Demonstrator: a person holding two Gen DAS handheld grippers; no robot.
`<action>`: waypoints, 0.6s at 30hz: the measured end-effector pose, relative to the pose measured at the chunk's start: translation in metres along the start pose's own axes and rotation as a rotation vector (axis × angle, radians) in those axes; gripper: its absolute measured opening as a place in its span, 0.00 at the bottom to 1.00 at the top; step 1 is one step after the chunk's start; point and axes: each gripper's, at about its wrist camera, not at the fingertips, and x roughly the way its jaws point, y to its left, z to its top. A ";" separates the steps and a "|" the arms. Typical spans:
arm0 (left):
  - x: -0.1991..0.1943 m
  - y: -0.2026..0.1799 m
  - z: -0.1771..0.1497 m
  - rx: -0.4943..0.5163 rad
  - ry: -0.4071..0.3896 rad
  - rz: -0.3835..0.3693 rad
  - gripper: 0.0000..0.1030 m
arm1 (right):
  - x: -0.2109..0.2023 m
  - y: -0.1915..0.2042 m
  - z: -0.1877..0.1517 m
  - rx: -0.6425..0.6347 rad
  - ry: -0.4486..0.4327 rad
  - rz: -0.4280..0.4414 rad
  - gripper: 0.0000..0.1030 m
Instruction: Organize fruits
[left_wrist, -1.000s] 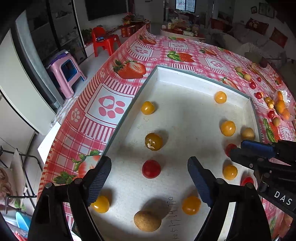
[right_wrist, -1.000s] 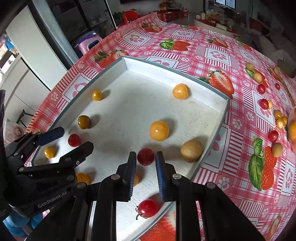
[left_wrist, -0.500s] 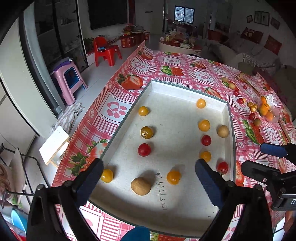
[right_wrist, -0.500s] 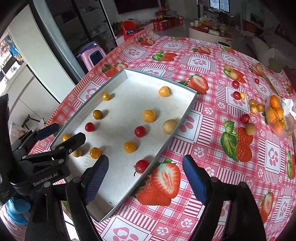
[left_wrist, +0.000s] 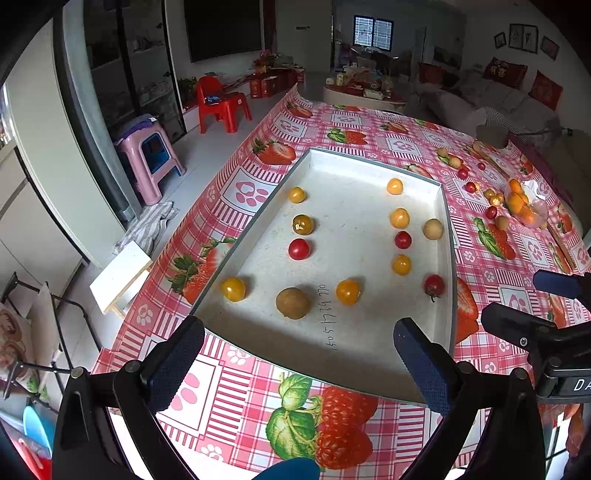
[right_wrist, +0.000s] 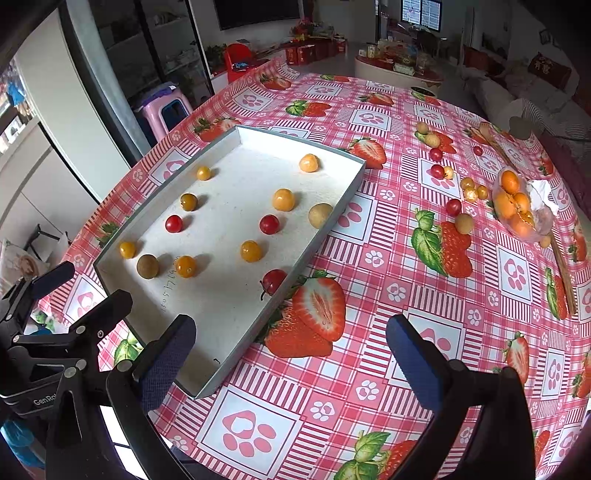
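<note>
A white tray with a grey rim (left_wrist: 448, 258) (right_wrist: 332, 221) lies on the strawberry tablecloth. It holds several small fruits in rows: yellow ones, red tomatoes and brown ones. A stemmed red tomato (left_wrist: 434, 285) (right_wrist: 274, 279) rests by the tray's right wall. My left gripper (left_wrist: 295, 336) hovers open over the tray's near edge with nothing between its fingers. My right gripper (right_wrist: 290, 328) hangs over the cloth just right of the tray. Its jaws are opening wide and are empty.
Loose fruits (right_wrist: 454, 206) lie scattered on the cloth to the right of the tray. A clear bag of oranges (right_wrist: 517, 206) sits further right beside a wooden stick (right_wrist: 563, 273). The table's edge drops off to the left, towards a pink stool (left_wrist: 151, 155).
Both grippers have drawn back and up from the tray, so more of the table shows. The right jaws went from nearly shut to wide apart, and the left jaws widened a little.
</note>
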 end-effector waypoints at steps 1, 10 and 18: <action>-0.001 0.000 -0.002 0.006 -0.005 0.018 1.00 | -0.001 0.002 -0.001 -0.005 -0.002 -0.003 1.00; -0.011 0.001 -0.018 0.016 -0.036 0.043 1.00 | -0.010 0.016 -0.013 -0.010 -0.029 -0.068 1.00; -0.010 0.002 -0.025 0.026 -0.031 0.029 1.00 | -0.018 0.022 -0.025 0.035 -0.045 -0.087 1.00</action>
